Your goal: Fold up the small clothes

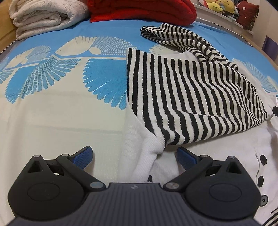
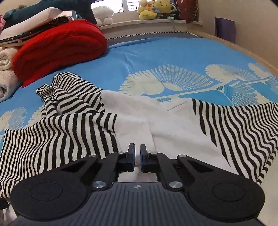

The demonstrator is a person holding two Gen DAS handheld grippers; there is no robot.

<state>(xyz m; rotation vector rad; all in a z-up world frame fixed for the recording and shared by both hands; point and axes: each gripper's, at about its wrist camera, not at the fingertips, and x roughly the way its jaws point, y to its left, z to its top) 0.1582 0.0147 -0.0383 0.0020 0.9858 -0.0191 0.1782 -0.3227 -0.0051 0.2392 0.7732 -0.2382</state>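
Left wrist view is showing the blue and cream bedspread (image 1: 52,107) stretching wide and bare to the left of the striped garment (image 1: 191,97), giving plenty of flat room on that side. The garment (white body, black and white striped sleeves) is lying spread on the bedspread, one striped sleeve folded across its white body, the sleeve's straight cuff edge facing the open bedspread. Beyond the garment, a red blanket (image 1: 142,10) and a rolled white blanket (image 1: 43,15) are sitting at the far edge of the bed. The left gripper (image 1: 134,153) is hovering with its jaws spread wide over the garment's white ribbed edge, gripping nothing. In the right wrist view, the right gripper (image 2: 137,157) is pinching a fold of the garment's white fabric, jaws nearly closed on it.
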